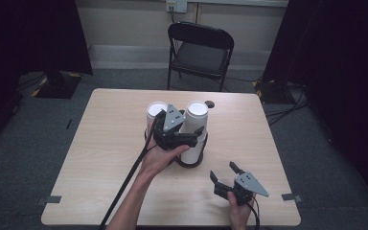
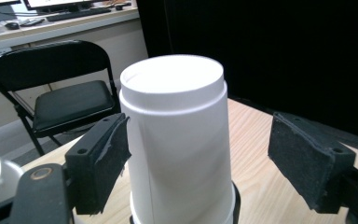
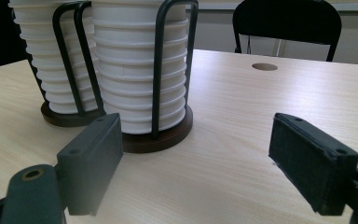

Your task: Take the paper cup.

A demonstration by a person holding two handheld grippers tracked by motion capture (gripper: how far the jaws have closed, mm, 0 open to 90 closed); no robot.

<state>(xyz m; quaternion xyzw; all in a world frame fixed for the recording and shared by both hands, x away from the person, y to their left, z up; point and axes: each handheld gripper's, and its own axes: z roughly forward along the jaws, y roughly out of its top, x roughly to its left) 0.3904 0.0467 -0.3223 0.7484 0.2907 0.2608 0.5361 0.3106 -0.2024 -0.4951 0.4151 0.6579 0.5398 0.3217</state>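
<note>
So the left gripper (image 1: 170, 132) is up around the right-hand stack of white cups (image 2: 179, 140) in its wire rack near the middle of the bench (image 1: 105, 158), jaws spread, one pad just touching, not squeezing. Right gripper (image 1: 226, 171) sits near the front edge, jaws wide open, holding nothing.
</note>
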